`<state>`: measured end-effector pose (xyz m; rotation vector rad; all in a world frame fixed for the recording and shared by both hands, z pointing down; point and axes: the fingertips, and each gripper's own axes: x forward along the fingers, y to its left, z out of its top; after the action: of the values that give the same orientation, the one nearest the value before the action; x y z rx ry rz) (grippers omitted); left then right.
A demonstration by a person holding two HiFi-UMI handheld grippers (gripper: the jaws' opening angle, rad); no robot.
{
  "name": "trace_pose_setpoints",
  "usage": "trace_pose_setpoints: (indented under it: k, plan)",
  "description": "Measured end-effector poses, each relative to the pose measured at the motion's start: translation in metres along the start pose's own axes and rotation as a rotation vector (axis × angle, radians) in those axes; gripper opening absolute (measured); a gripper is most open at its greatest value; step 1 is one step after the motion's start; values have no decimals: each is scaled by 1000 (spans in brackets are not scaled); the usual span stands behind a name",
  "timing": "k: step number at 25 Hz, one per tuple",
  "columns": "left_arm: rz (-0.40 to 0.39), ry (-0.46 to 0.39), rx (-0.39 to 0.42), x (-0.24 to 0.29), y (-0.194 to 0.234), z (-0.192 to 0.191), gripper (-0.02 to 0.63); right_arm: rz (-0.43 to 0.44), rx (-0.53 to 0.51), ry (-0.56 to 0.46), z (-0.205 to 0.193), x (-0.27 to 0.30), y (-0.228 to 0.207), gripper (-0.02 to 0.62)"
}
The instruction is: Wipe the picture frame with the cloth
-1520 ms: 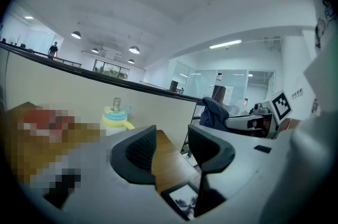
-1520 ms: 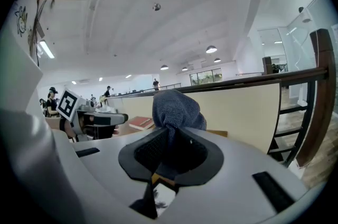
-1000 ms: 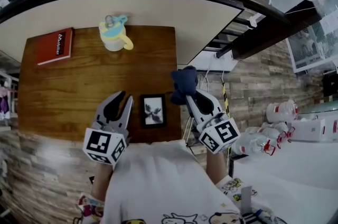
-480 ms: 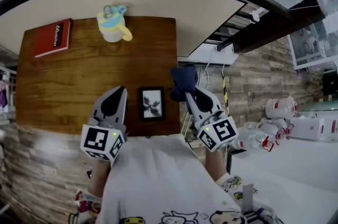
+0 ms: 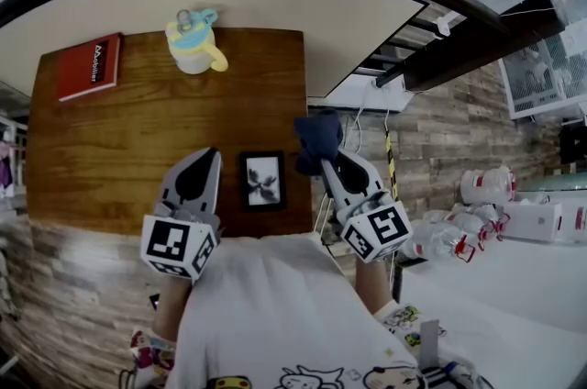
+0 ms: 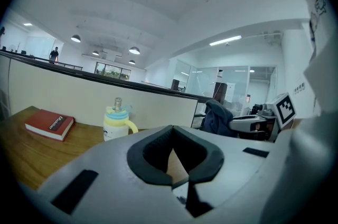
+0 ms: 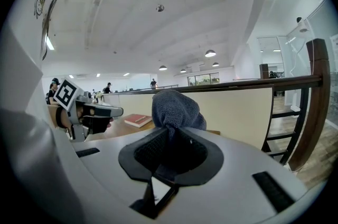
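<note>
While the picture frame (image 5: pixel 264 181) is lying flat on the desk (image 5: pixel 138 139) between the left gripper (image 5: pixel 204 162), jaws pressed together empty, and the right gripper (image 5: pixel 324 162), jaws pinching the cloth (image 5: pixel 317 135), lowering that cloth flat and lightly is looking wisest.

A white word is running along the cover of the red book (image 5: pixel 90 66), which is lying at the far left corner of the surface (image 5: pixel 138 130), but its letters are showing too small to read with certainty. Black-and-white square markers are showing on the left cube (image 5: pixel 177 245) of the left tongs (image 5: pixel 205 158) and on the right cube (image 5: pixel 378 230) of the right tongs (image 5: pixel 323 160).
</note>
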<state>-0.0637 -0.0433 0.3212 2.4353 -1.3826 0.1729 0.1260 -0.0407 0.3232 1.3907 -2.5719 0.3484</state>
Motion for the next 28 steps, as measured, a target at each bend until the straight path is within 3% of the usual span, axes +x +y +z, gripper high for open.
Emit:
trace_pose_setpoints:
  k: [28]
  plan:
    - [16, 6, -7, -3, 6, -3, 5, -19, 7, 3, -1, -1, -4, 46]
